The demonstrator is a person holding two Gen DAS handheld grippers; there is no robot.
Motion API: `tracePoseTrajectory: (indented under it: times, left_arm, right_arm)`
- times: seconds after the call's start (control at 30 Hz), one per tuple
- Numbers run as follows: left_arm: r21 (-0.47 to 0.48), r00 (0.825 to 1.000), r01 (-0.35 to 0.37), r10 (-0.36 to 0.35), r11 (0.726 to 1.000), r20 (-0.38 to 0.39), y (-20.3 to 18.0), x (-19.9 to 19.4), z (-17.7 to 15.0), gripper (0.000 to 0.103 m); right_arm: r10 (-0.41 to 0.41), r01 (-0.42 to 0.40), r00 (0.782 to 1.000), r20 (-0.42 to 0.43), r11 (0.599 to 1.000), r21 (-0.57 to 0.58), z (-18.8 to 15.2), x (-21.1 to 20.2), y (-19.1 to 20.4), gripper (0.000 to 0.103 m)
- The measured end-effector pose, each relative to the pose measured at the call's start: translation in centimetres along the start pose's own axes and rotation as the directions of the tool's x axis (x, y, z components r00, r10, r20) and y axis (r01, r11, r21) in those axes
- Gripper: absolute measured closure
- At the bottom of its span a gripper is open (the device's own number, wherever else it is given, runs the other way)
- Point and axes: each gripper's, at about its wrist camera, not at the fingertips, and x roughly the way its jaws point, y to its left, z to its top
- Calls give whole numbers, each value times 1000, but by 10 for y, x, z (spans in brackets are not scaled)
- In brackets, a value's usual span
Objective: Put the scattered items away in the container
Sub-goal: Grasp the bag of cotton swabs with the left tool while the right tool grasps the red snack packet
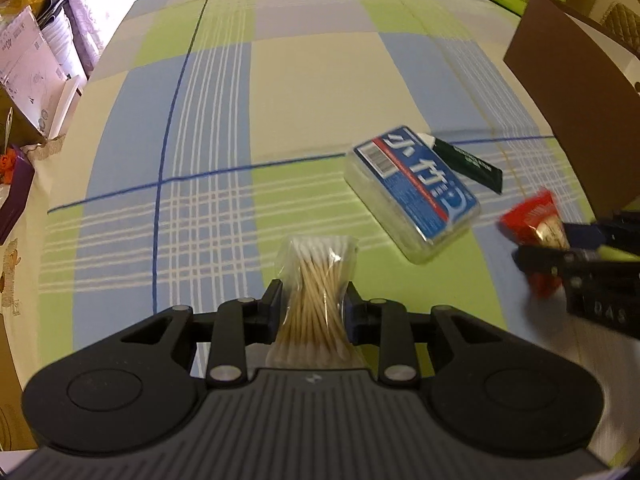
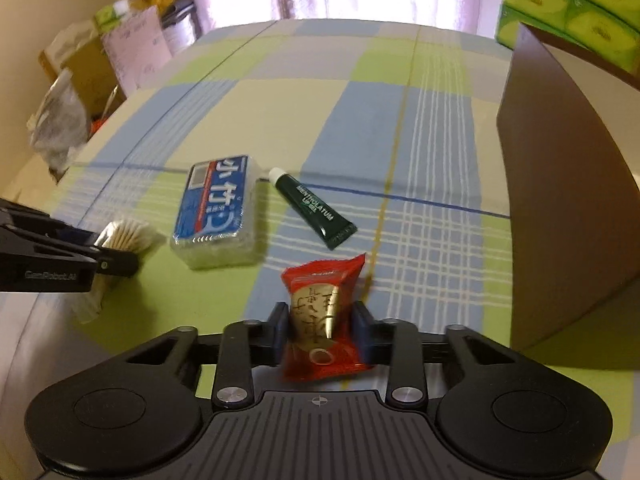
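So the brown box (image 2: 560,208) is the biggest thing here and it sits off to the right side of the checked worktop (image 2: 360,120), its near wall upright, and I'm guessing that's the container everything goes into. The right tool (image 2: 323,330) is clearly the nearer one to it, the box wall being just to its right, while the left tool (image 1: 311,307) is further over with the loose stuff between it and the box. Still lying on the cloth: the clear floss-pick box with the blue label (image 2: 216,216), and just beside it the dark green tube (image 2: 316,210), long axis running diagonally, white cap pointing away and crimped end toward the box side. Right tool is clamped on a red snack packet (image 2: 326,316), held upright. Left tool is pinched around the middle of a bag of cotton swabs (image 1: 316,292), sticks pointing straight ahead along the fingers. Both loads look ready to swing right and drop in, right side first I'd say.
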Motion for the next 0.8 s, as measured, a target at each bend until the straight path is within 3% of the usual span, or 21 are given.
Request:
tracePoseTrajectory:
  times: [0.43,0.63,0.8]
  left_arm:
    - [6,994,106,-106,994,-11,-40,-39,-35,82]
    - [59,985,167,-169,984,36,-83,-73,-33,82]
    - [130,967,226,-238,965,87,-128,-101,-17,82]
  right_arm:
    - [151,-148,987,-62,987,57,-45,-58,-33,72]
    - [167,-163,986,-26,979,121,-63,-103,-69,72]
    - [139,-142,990,29,976,164,-71,-142,-106,72]
